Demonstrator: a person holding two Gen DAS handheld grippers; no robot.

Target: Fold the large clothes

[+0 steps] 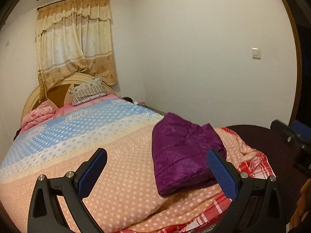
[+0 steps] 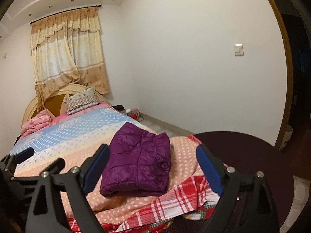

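Both claws, left claw (image 1: 157, 167) and right claw (image 2: 153, 165), hang spread apart and empty just short of the purple jacket (image 2: 136, 163), which lies folded on the bed (image 1: 120, 155); folding looks finished.

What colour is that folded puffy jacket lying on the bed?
Deep purple; the folded jacket shows best in the right wrist view.

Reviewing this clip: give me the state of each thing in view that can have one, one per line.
Purple quilted jacket: folded into a compact bundle, lying on the bed.
Left hand-held gripper: open, nothing between its fingers.
Right hand-held gripper: open, empty, clear of the jacket.
Polka-dot bedspread: spread flat, rumpled at the near corner.
Cream patterned curtain: drawn shut.
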